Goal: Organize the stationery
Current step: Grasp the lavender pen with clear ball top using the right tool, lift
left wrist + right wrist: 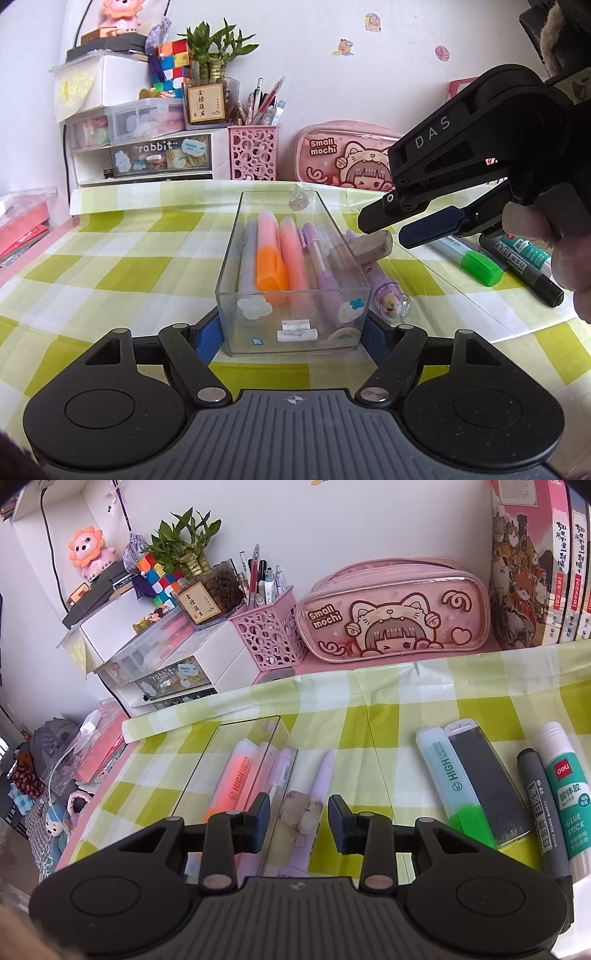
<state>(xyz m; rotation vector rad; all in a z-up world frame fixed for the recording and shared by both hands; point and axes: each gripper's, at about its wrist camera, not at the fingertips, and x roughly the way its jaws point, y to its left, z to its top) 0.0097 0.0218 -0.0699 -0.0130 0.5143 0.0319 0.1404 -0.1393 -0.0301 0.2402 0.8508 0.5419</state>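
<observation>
My left gripper is shut on the near end of a clear plastic box, one blue pad against each side wall. Orange highlighters and purple pens lie inside. A grubby white eraser rests on the box's right rim. My right gripper hovers just over it, held by a hand. In the right wrist view the eraser lies between the pads of the right gripper with a gap on each side, so the jaws are open. The box runs away to the left.
A purple pen lies beside the box. Right of it lie a green highlighter, a lead case, a whiteboard marker and a glue stick. A pink pencil case, pen holder and drawers line the back.
</observation>
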